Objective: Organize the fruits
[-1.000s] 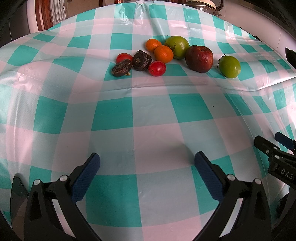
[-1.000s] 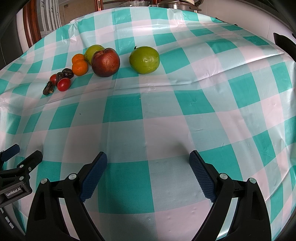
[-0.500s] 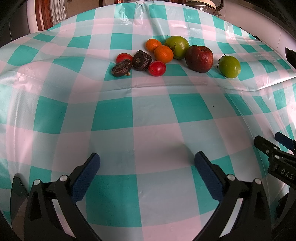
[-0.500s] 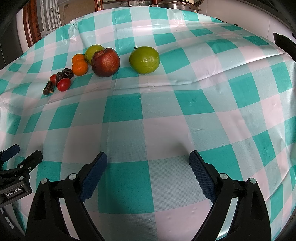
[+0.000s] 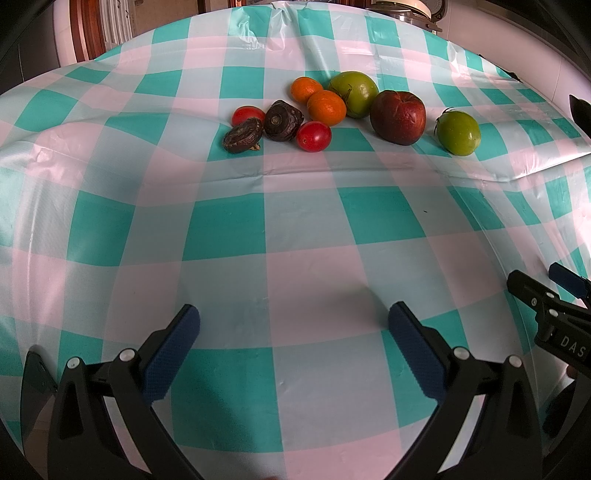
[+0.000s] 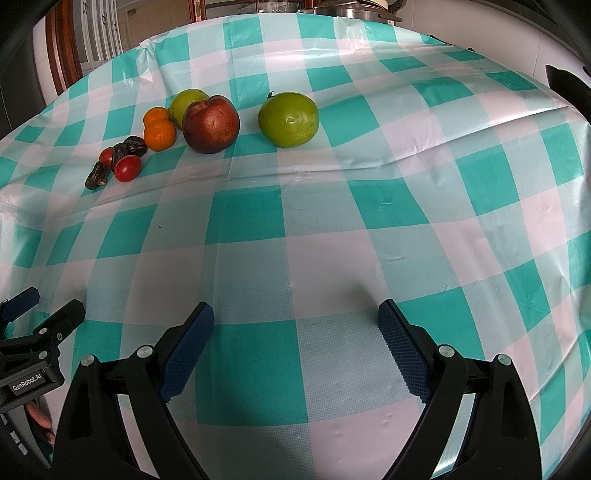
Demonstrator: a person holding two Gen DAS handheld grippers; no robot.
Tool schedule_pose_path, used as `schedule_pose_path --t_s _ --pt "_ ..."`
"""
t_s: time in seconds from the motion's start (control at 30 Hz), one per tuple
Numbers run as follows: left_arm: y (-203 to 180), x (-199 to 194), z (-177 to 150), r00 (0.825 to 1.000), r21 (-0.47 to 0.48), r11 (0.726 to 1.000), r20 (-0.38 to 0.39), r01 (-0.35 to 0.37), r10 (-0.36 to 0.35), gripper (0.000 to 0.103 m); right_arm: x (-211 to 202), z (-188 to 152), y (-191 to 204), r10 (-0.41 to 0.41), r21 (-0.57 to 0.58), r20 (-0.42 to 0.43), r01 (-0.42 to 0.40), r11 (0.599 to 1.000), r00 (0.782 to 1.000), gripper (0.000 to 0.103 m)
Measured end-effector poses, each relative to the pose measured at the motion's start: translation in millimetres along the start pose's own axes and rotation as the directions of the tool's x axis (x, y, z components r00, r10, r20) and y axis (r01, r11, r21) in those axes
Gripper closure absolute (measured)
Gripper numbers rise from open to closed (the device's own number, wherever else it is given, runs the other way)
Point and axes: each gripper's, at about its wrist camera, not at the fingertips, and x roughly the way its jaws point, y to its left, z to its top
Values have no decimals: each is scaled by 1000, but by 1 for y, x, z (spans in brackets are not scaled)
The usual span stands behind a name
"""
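Fruits lie in a row at the far side of the checked tablecloth (image 5: 295, 229). From the left: a dark wrinkled fruit (image 5: 242, 135), a red tomato (image 5: 246, 114), a second dark fruit (image 5: 283, 120), a red tomato (image 5: 314, 136), two oranges (image 5: 327, 107), a green apple (image 5: 354, 93), a dark red apple (image 5: 398, 117) and a green fruit (image 5: 459, 132). The red apple (image 6: 211, 124) and green fruit (image 6: 288, 119) show larger in the right wrist view. My left gripper (image 5: 293, 325) and right gripper (image 6: 295, 325) are open, empty, and well short of the fruits.
A metal pot (image 6: 351, 9) stands beyond the table's far edge. Wooden furniture (image 5: 88, 33) is at the far left. The right gripper's body (image 5: 554, 317) shows at the left view's right edge; the left gripper's body (image 6: 33, 343) at the right view's left edge.
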Motion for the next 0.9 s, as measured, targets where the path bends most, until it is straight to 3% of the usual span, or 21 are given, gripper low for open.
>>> schedule_pose_path --t_s 0.23,0.4,0.57,0.7,0.77,0.9 --pt "0 0 0 1000 2 1000 -1 0 0 1 0 0 0 -4 4 0 4 1000 1000 15" --pt "7 4 6 999 46 998 -37 40 -39 1 1 1 -2 0 -4 -4 0 1000 1000 15" --pt "38 18 40 999 -26 999 -6 32 -32 1 2 3 0 9 -9 1 -9 1000 1000 15" --pt "52 37 78 998 -1 1000 54 -15 15 1 4 4 3 12 -16 1 -12 1000 1000 15" --pt "57 50 97 997 12 999 72 -32 31 5 4 4 4 17 -21 0 -17 1000 1000 15" --pt "64 72 119 998 26 1000 55 -11 10 22 4 4 4 20 -20 1 -20 1000 1000 15"
